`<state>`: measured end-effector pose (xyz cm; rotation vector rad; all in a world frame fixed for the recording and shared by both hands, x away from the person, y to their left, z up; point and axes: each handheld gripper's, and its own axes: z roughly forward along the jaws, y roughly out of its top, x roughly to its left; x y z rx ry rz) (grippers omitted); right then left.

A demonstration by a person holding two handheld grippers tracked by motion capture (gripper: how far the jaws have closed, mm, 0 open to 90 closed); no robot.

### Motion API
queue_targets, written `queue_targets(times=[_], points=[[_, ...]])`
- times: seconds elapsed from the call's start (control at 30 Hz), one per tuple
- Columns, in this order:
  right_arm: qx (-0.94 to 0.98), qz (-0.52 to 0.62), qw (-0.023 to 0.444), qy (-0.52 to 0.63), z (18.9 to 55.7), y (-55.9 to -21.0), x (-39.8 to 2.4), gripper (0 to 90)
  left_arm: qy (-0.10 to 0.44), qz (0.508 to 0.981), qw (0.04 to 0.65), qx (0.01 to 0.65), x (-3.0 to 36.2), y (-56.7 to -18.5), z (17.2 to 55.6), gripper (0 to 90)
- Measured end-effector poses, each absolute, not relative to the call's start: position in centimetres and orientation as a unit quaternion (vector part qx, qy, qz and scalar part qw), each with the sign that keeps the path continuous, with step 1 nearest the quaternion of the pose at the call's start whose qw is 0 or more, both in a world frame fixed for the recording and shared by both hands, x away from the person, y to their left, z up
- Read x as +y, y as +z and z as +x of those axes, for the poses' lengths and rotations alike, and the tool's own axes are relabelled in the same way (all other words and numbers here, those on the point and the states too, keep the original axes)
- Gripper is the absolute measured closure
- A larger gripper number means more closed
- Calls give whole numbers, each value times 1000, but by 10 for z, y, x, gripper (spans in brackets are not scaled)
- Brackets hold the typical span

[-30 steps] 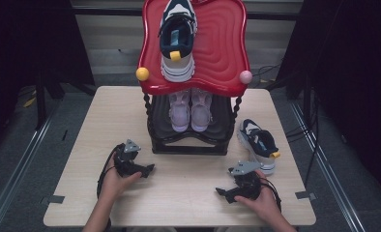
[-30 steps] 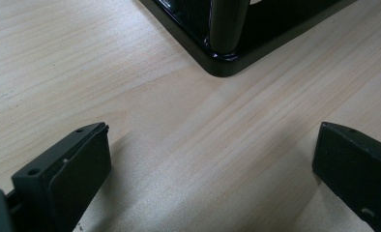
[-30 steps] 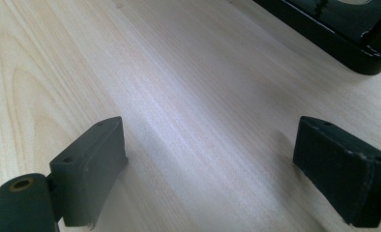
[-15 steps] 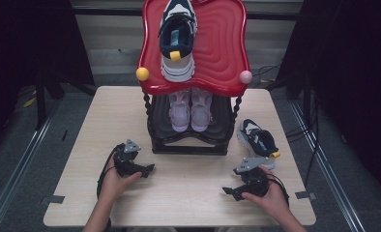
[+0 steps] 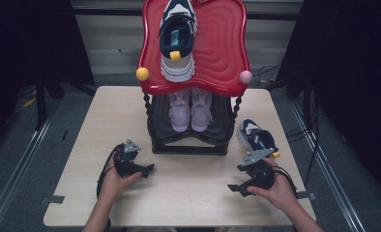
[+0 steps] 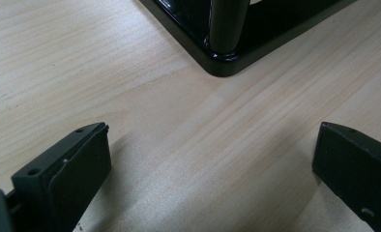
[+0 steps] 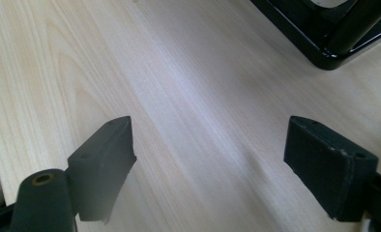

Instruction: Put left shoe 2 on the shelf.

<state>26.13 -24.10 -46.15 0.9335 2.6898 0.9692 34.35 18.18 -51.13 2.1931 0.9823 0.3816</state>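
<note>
Sneaker (image 5: 257, 137) lies on the table (image 5: 193, 188) at right of frame, just above the right gripper (image 5: 249, 181), whose jaws stand released with nothing between them. The left gripper (image 5: 139, 169), lower left, is likewise released and empty. It looks light with a soft upper, so I'd grasp the collar or heel. Beyond stands a black rack (image 5: 188, 140) under a red tray (image 5: 227, 53), against dark surroundings.

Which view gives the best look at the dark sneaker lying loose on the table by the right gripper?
The high view: the dark sneaker lies on the table right of the shoe rack, just beyond the right gripper. The left and right gripper views look at bare wood and a corner of the rack's black base instead.
</note>
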Motion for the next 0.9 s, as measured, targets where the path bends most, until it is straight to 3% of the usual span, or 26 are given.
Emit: queue_targets(times=[0.4,0.9], points=[[912,286,50,291,279,-439,-241,176,147,845,347,379,182,-511,344,0],[915,281,68,281,294,-413,-252,176,147,845,347,379,182,-511,343,0]])
